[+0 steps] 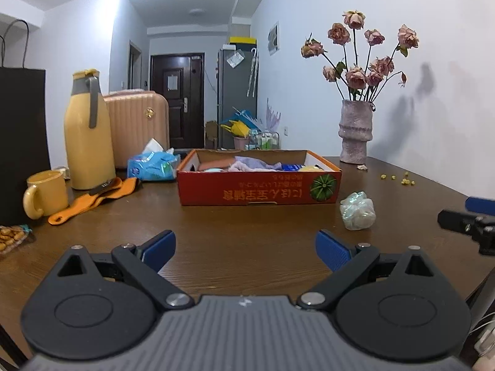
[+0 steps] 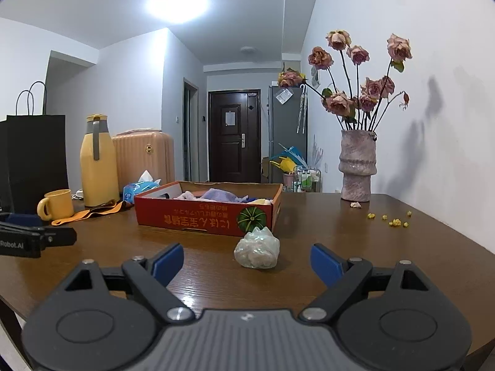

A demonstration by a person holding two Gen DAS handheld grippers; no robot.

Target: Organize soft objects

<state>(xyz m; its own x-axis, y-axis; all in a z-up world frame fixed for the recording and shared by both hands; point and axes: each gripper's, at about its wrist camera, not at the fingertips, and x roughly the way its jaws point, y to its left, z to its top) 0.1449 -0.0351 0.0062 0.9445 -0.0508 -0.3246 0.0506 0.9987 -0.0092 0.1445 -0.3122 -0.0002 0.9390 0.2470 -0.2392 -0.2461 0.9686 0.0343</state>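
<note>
Mostly bare, the dark wooden table (image 1: pixel 247 225) abuts a white wall (image 1: pixel 433 92).

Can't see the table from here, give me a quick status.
Left gripper and right gripper open, empty. Plastic bundle on table beside red box. Path clear.

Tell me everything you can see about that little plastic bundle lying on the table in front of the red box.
The plastic bundle is a small, crumpled, translucent bag, whitish with a faint iridescent sheen, bunched to a peak on top, with something pale inside. It sits upright on the brown wooden table, just before the red cardboard box, near its pumpkin-printed corner. Nothing grips it.
</note>
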